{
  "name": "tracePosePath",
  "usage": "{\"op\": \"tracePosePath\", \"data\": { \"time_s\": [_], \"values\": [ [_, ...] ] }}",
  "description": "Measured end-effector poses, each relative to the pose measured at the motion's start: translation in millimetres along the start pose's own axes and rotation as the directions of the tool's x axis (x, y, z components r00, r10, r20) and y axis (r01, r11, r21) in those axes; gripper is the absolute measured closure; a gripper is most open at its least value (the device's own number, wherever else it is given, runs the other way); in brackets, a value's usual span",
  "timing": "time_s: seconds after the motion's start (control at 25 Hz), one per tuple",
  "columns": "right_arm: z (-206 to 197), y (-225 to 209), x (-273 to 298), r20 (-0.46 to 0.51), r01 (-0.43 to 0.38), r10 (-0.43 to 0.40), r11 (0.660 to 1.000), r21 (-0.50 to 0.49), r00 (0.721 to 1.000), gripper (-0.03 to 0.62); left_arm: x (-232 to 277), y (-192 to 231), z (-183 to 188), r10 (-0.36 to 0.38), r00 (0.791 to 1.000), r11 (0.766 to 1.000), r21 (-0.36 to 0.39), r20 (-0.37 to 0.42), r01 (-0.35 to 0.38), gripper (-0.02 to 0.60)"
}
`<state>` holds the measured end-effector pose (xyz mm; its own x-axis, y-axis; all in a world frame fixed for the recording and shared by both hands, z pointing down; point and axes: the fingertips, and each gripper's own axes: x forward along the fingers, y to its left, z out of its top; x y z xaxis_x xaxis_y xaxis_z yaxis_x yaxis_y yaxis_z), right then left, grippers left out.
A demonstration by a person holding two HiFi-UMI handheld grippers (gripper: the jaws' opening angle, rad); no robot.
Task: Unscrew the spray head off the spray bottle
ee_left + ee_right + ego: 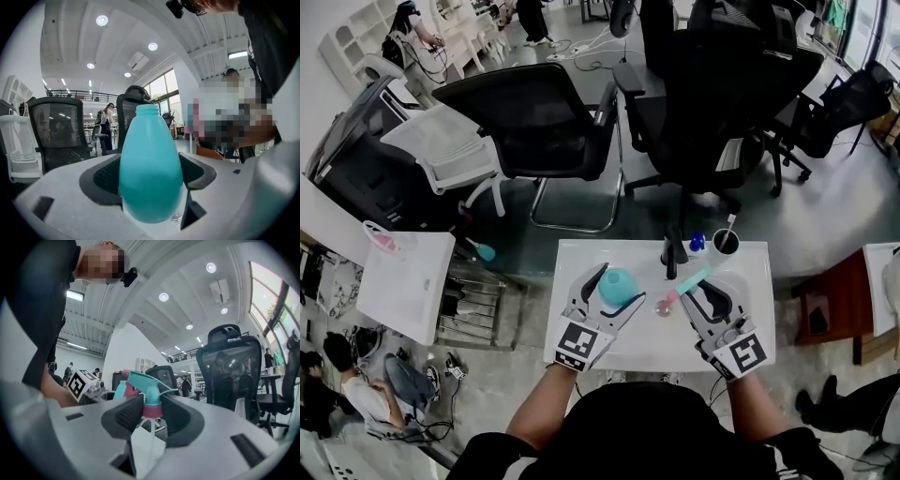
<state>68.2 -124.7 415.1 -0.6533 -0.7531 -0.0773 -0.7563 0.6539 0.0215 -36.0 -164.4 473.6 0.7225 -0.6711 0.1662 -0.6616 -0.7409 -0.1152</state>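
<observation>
The teal spray bottle [618,285] is clamped by its body between the jaws of my left gripper [613,292]. In the left gripper view the bottle [150,168] stands upright with a bare open neck and no head on it. My right gripper [696,292] is shut on the spray head [683,286], which is apart from the bottle. The right gripper view shows the pads of that gripper [152,416] pressing on the pink collar of the teal spray head [149,392], with its thin dip tube hanging below. Both grippers hover over the white table [581,258].
At the table's far edge stand a black cup [725,242] with a stick in it, a small blue bottle [697,242] and a dark upright object [672,255]. Black office chairs [534,122] stand beyond the table. A second white table [408,281] is at the left.
</observation>
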Motion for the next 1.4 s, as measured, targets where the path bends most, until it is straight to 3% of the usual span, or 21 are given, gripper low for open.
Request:
{"op": "tracePosePath", "data": {
  "time_s": [0.4, 0.8, 1.4],
  "values": [
    [-30, -21, -15, -0.012, 0.103, -0.103, 0.995, 0.014, 0.995, 0.462, -1, 4, -1, 0.026, 1.0, 1.0, -0.009, 0.01, -0.026, 0.195],
    [-48, -44, -38, -0.088, 0.222, -0.222, 0.975, -0.009, 0.971, 0.462, -4, 6, -12, 0.077, 0.997, 0.996, -0.043, 0.007, -0.076, 0.195],
    [-38, -66, -42, -0.064, 0.27, -0.272, 0.962, -0.048, 0.96, 0.462, -4, 18, -30, 0.117, 0.992, 0.99, -0.07, -0.046, -0.12, 0.193]
  ]
}}
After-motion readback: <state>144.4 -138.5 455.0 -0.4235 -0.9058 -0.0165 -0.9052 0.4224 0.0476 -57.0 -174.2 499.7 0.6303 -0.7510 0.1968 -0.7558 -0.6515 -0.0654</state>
